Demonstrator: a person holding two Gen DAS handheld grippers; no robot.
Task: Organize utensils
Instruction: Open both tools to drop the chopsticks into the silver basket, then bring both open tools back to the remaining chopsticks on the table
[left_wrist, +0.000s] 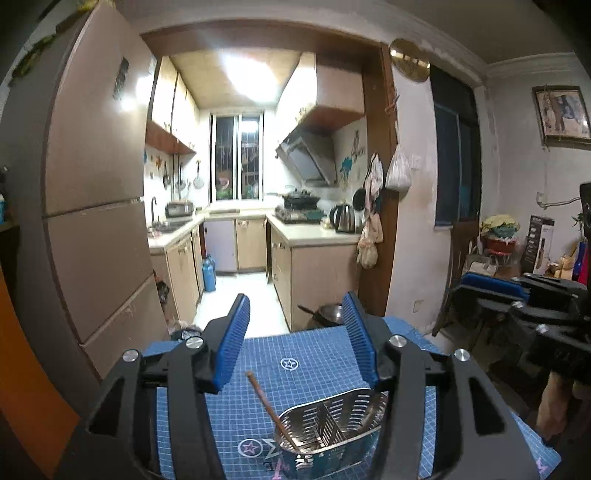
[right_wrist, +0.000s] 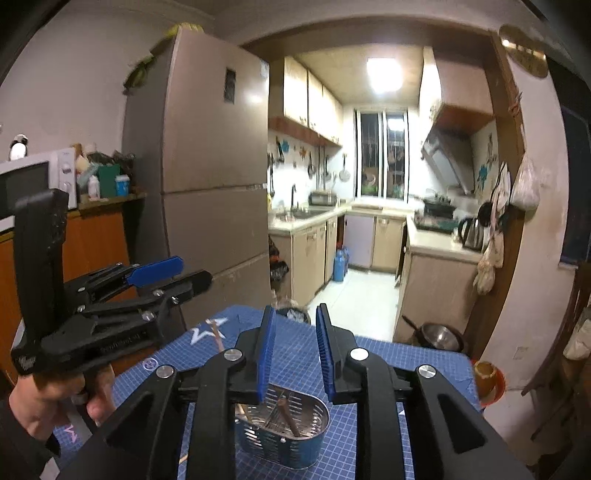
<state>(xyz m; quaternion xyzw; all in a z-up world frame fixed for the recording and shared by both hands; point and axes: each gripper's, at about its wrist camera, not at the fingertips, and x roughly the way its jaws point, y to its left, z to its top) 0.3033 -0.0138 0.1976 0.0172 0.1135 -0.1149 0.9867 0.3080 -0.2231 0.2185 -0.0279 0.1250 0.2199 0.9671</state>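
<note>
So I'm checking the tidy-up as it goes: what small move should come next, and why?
Probably lower the left gripper toward the chopstick leaning out of the metal caddy and seat it. Both the left and the right gripper stand open with nothing between the pads, and the stick juts over the rim onto the blue mat.

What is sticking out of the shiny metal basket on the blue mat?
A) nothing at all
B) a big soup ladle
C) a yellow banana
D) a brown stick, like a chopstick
D: a thin brown chopstick leans out of the slotted metal basket standing on the blue mat; no ladle or banana is in it.
</note>
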